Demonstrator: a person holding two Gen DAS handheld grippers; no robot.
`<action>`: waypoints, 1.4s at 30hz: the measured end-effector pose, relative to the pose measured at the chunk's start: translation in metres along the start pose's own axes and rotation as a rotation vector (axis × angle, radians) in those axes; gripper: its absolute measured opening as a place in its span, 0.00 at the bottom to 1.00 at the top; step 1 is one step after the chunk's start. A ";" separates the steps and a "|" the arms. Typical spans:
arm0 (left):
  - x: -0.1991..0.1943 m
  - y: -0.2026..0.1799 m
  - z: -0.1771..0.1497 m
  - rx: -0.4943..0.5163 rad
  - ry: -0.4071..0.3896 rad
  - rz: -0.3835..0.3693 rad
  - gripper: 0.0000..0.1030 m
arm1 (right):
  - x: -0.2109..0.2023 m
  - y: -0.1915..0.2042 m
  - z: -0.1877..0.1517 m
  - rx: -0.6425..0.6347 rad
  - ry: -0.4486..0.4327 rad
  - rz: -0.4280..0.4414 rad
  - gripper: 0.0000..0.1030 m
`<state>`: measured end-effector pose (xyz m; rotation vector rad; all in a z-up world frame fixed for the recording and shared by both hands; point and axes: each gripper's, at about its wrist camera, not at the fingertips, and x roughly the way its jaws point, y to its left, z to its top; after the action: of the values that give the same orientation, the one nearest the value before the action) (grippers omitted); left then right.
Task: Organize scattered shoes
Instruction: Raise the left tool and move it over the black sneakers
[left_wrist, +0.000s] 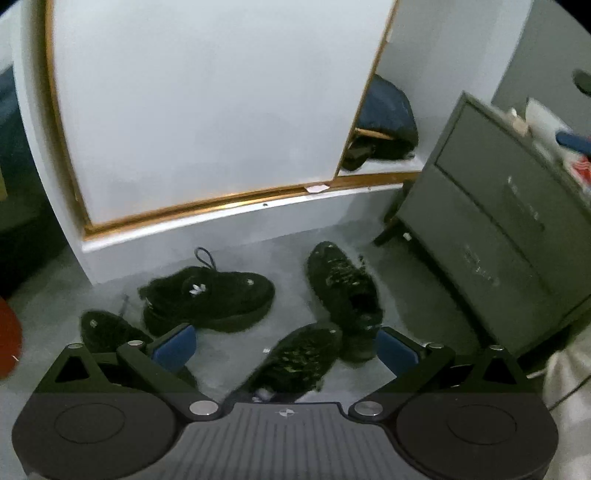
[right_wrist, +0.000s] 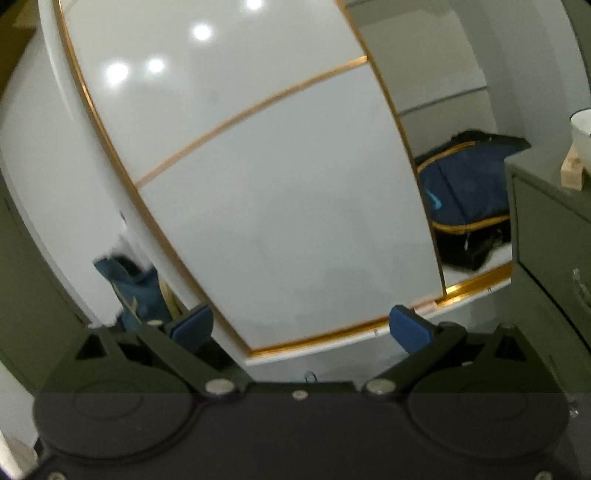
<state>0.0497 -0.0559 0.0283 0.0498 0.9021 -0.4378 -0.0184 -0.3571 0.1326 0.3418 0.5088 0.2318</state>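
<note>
Below the white, gold-trimmed wardrobe door (left_wrist: 207, 110), across the middle and lower part of the left wrist view, four black shoes lie on the pale floor (left_wrist: 295, 243), pointing different ways. A logo sneaker (left_wrist: 210, 295) lies sideways at centre left, another shoe (left_wrist: 107, 328) sits at the lower left, partly hidden by the gripper linkage, a third (left_wrist: 343, 291) runs lengthwise at centre right near the grey drawer cabinet (left_wrist: 491, 229), and a fourth (left_wrist: 299, 362) lies slanted between the blue pads. The left gripper (left_wrist: 284, 350) hangs over that slanted shoe with its jaws spread wide and nothing in them. The right gripper (right_wrist: 301, 326) is likewise spread and empty, facing the wardrobe door with no shoe in its view. The shoes look unsorted, though whether some have been placed cannot be judged. To take the slanted shoe well, I would judge it best to lower the left gripper straight over it, pinch across the upper near the collar where it is narrow and firm, and avoid catching the neighbouring shoe that nearly touches its toe. Blur in the pictures makes laces hard to read, so grabbing those seems risky.
</note>
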 end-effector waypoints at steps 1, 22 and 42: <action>-0.001 0.000 0.001 -0.007 -0.005 -0.014 1.00 | 0.003 0.001 -0.002 -0.006 0.006 -0.007 1.00; 0.008 0.005 0.017 -0.296 0.005 0.132 1.00 | 0.046 0.008 -0.024 -0.100 0.055 -0.247 1.00; 0.084 -0.018 -0.011 -0.132 0.193 0.201 1.00 | 0.092 -0.029 -0.047 -0.152 0.127 -0.304 1.00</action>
<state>0.0799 -0.0990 -0.0408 0.0625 1.1026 -0.1873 0.0391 -0.3436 0.0432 0.0994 0.6568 -0.0030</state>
